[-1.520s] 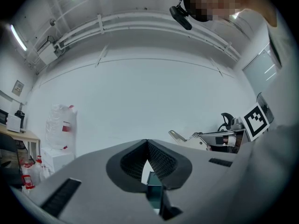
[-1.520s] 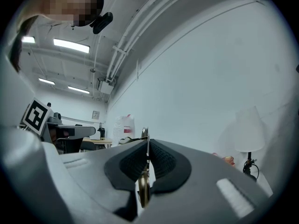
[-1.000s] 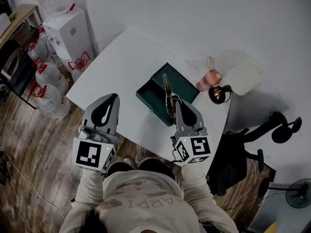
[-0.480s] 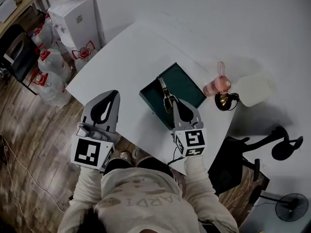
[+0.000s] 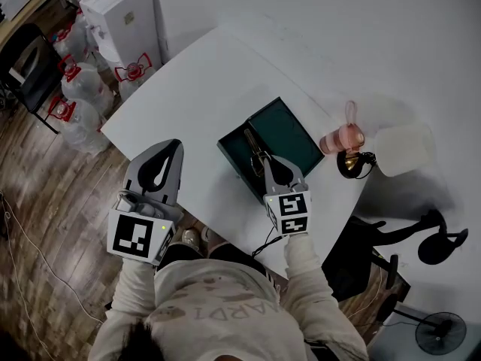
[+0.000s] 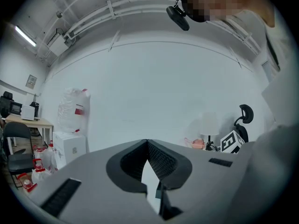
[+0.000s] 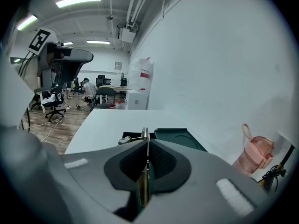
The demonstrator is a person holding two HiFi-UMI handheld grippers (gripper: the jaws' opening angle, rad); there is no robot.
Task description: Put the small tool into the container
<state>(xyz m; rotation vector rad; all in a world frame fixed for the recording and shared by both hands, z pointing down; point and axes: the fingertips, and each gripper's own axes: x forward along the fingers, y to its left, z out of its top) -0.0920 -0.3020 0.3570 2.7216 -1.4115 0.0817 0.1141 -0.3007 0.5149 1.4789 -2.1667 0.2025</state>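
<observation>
Clamped shut in the right gripper (image 5: 272, 160): a slim brass-coloured metal tool (image 5: 255, 147), long axis running straight ahead out of the jaws, tip hanging over the open dark green rectangular container (image 5: 229, 150) by the near edge of the white worktop (image 5: 188, 104). Far closer than the left gripper (image 5: 174, 147), which is closed on nothing at the near left edge, well apart. Nothing between tool and container, with the pink plastic bottle (image 5: 342, 136) and small black object (image 5: 353, 164) off toward the right edge; probably just lowering and letting go.
</observation>
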